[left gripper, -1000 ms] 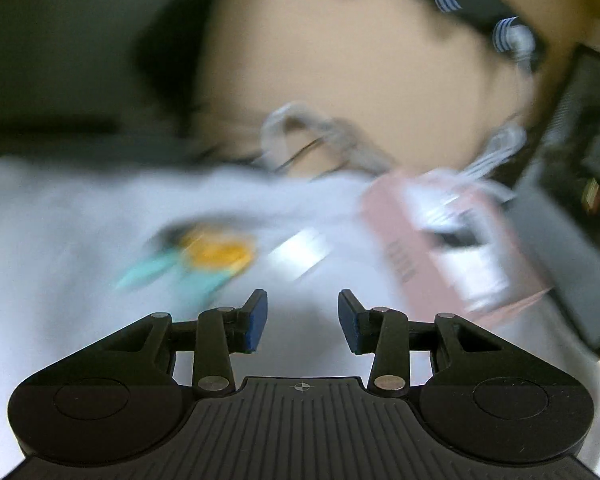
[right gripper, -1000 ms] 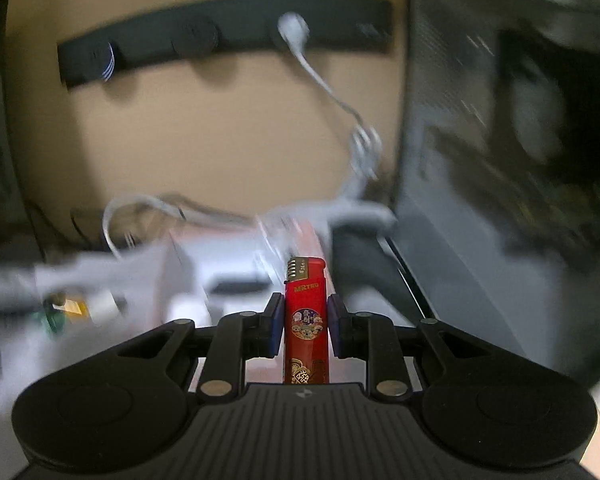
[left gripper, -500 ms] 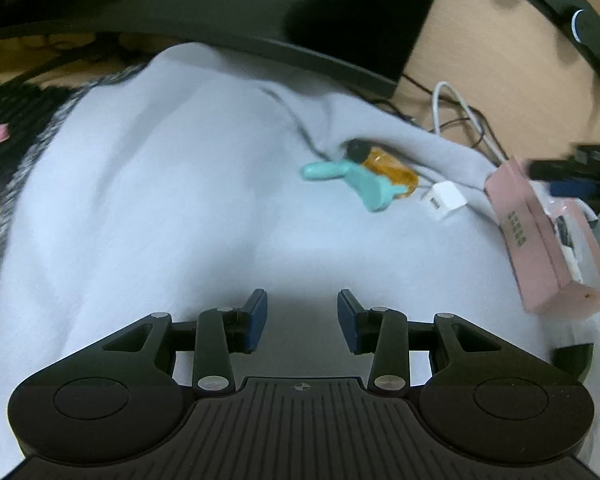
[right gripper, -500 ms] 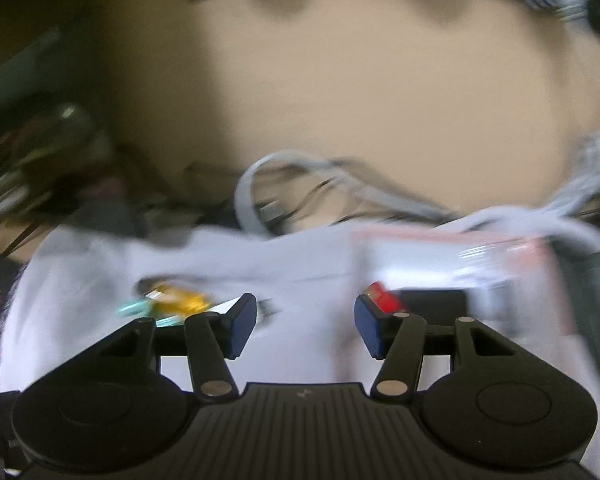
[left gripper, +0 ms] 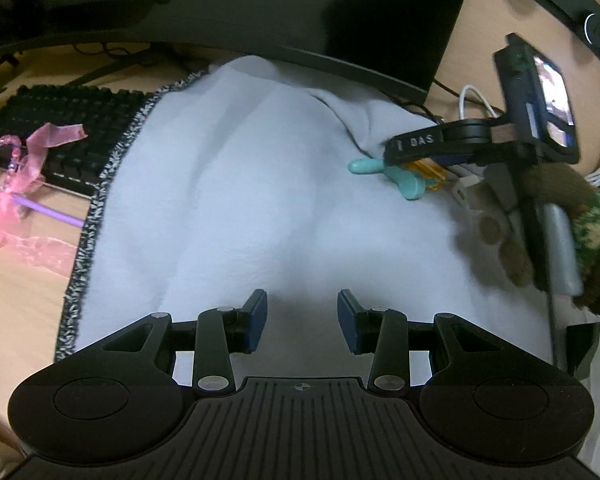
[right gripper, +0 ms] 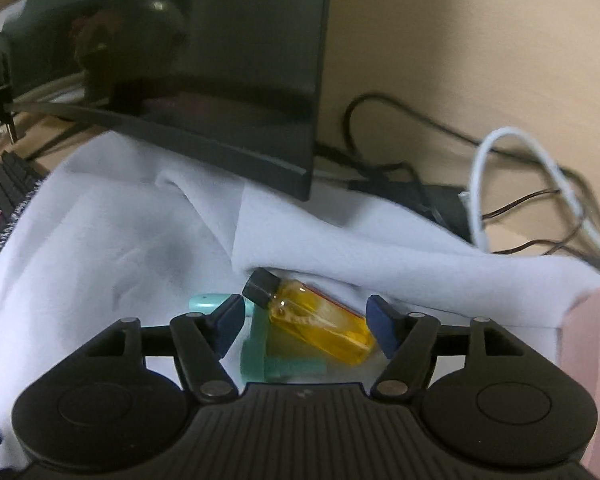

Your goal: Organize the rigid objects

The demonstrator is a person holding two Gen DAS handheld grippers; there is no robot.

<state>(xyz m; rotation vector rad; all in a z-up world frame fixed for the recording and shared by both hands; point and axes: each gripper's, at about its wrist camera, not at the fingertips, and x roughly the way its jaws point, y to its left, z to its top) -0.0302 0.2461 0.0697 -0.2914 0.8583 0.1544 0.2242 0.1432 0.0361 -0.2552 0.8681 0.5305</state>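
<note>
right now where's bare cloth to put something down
The wide middle of the white cloth is bare, between the keyboard and the teal piece. Crowded: the right side, where the right gripper hangs open over the yellow bottle.

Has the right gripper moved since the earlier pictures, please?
Yes. The right gripper, jaws just opening, went from the pink box leftward to the yellow bottle.

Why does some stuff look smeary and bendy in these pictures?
Left wrist view: the other gripper and sleeve at right are smeared; the keyboard bends near the edge. Right wrist view: the yellow bottle looks fairly sharp, the white cable soft; the monitor shows reflections.
</note>
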